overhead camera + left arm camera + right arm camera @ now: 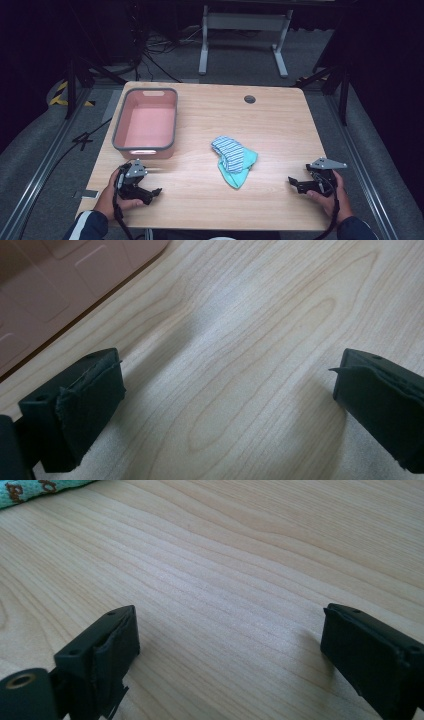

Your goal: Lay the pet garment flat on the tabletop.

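A small pile of cloth lies near the middle of the wooden table (270, 130): a blue-and-white striped piece (228, 150) on top of a teal piece (240, 170). A pink basin (146, 122) with a grey rim stands at the left. My left gripper (155, 192) rests low on the table just in front of the basin, jaws wide apart over bare wood (225, 375). My right gripper (294, 182) rests near the right front edge, also open, nothing between its jaws (225, 645). An edge of the teal cloth (35, 490) shows at the top left of the right gripper view.
The basin's pink wall (55, 285) fills the top left corner of the left gripper view. A round cable hole (249, 99) sits near the table's far edge. Beyond the table are a white frame stand (245, 35) and dark floor with cables.
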`<state>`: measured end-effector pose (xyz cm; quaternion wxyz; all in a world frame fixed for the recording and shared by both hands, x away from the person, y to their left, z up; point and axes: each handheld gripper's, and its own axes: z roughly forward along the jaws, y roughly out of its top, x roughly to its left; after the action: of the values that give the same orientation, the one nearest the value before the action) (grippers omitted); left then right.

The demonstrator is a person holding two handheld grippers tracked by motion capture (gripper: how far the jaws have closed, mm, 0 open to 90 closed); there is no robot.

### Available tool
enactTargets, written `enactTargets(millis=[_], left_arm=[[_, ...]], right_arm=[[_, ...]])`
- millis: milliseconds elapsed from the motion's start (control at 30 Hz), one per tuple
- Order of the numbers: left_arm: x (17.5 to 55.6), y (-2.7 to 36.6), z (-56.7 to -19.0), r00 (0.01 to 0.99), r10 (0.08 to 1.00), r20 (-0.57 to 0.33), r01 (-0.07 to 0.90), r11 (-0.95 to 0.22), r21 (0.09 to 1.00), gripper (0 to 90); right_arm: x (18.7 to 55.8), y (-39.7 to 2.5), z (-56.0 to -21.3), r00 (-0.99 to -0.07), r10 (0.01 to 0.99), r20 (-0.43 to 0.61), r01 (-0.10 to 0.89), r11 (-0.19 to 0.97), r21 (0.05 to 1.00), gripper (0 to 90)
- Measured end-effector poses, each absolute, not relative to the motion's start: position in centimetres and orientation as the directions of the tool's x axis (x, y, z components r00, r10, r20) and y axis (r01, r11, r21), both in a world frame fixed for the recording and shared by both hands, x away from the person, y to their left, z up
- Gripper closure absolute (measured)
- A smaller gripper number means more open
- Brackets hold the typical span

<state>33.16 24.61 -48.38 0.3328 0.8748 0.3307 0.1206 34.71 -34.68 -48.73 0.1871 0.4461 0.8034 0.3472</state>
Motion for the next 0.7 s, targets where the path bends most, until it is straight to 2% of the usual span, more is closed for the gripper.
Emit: enactTargets(millis=[400,533,600,700], left_arm=[[33.0,24.5,-48.3,0.747,0.664,-0.012,0.506,-0.558,0.658,2.0],[32.5,24.3,-48.0,0.751,0.661,-0.010,0.504,-0.562,0.656,10.5],[32.5,24.0,-48.0,0.756,0.654,-0.011,0.498,-0.565,0.658,11.6],[32.7,23.5,-48.1,0.785,0.620,-0.013,0.462,-0.571,0.679,17.6]], right_arm=[[34.6,-34.7,-48.8,-0.530,0.848,0.007,0.585,0.360,0.726,9.5],[34.4,-34.8,-48.7,-0.528,0.849,0.007,0.584,0.357,0.729,11.2],[34.4,-34.9,-48.7,-0.527,0.850,0.009,0.584,0.355,0.730,11.2],[34.3,-35.0,-48.7,-0.531,0.847,0.010,0.585,0.358,0.728,11.4]])
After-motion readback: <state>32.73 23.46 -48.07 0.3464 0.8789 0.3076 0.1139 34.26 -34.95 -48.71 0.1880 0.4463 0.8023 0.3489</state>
